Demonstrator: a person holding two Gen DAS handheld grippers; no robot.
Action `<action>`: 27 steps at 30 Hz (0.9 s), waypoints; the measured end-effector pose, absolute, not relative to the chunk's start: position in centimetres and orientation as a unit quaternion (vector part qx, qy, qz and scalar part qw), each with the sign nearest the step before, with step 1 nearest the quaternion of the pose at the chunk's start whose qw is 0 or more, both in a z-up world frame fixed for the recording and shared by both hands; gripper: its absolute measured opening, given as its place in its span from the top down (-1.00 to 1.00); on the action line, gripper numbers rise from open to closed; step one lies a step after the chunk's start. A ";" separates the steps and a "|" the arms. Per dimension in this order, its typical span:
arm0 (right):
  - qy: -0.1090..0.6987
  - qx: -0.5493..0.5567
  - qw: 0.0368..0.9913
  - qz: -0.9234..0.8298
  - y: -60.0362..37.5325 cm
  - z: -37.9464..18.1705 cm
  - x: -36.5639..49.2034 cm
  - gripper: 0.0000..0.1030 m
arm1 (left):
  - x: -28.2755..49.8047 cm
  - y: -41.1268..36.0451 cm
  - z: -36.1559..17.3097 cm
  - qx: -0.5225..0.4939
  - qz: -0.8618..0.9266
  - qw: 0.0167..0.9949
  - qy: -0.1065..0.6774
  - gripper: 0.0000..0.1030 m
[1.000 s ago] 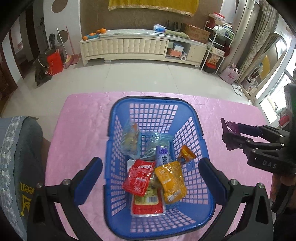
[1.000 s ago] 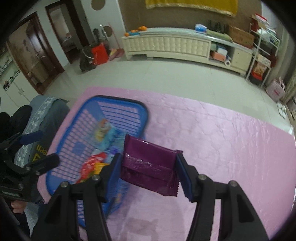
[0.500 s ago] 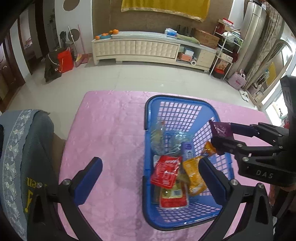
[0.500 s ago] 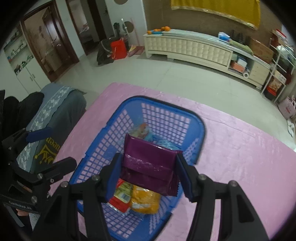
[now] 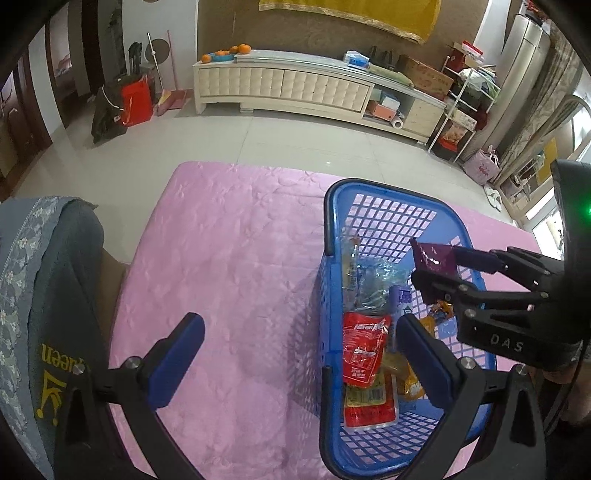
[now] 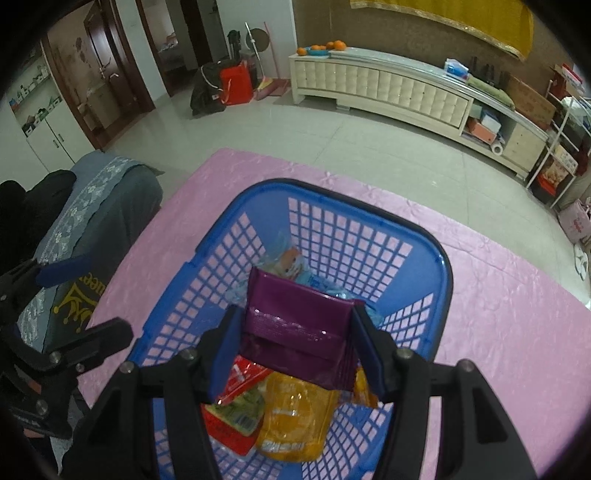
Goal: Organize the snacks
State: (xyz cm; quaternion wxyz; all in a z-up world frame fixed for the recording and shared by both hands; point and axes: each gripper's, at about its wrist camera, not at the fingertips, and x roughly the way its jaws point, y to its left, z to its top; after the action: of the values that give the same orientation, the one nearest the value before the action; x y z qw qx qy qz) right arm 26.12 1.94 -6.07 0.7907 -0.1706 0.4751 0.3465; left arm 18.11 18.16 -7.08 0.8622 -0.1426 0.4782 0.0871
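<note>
Hovering over the blue plastic lattice basket, right tongs grip a glossy purple foil packet; next, release it inside. Left tongs gape empty.

Pale tiled floor runs to a long cream cabinet on the far brown wall, oranges at its left end. A yellow cloth hangs above. Dark doors far left, a wire shelf right, daylight from the right window.
</note>
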 end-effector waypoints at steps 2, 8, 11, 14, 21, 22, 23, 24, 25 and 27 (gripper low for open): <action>0.442 -0.208 0.805 0.337 2.6 -6.0 25.6 -0.38 | 18.1 18.1 -7.3 -0.140 0.089 0.863 0.477 -0.99; 0.458 -0.190 0.806 0.322 1.4 -6.8 25.6 -0.73 | 16.4 16.8 -7.0 -0.118 0.085 0.877 0.459 -0.99; 0.448 -0.166 0.816 0.325 -0.3 -6.0 24.5 -0.73 | 15.2 16.1 -6.7 -0.114 0.086 0.883 0.446 -0.99; 0.426 -0.164 0.829 0.324 -1.8 -5.0 22.4 -0.74 | 13.8 15.5 -6.3 -0.118 0.088 0.890 0.431 -0.99; 0.375 -0.139 0.857 0.324 -6.2 -3.8 16.8 -0.74 | 9.0 12.7 -5.8 -0.122 0.095 0.911 0.382 -0.99; 0.375 -0.129 0.860 0.323 -6.8 -3.8 16.3 -0.74 | 8.2 12.1 -5.9 -0.123 0.099 0.912 0.379 -0.99; 0.374 -0.112 0.864 0.319 -7.8 -3.9 15.3 -0.74 | 7.4 11.6 -6.0 -0.128 0.103 0.912 0.375 -0.99; 0.375 -0.099 0.865 0.319 -8.5 -4.0 14.7 -0.74 | 6.8 11.1 -6.0 -0.133 0.104 0.914 0.370 -0.99; 0.375 -0.090 0.866 0.319 -9.1 -4.0 14.2 -0.74 | 6.0 10.6 -6.2 -0.138 0.102 0.915 0.366 -0.99; 0.369 -0.085 0.870 0.315 -10.3 -4.2 12.3 -0.74 | 4.6 9.3 -6.4 -0.138 0.103 0.917 0.359 -0.99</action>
State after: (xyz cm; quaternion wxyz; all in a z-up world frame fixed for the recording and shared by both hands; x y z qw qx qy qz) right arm 12.28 -10.29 -4.24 0.8701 -0.0853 0.3690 0.3153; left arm 4.59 9.28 -6.35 0.9172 -0.1382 0.3592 0.1030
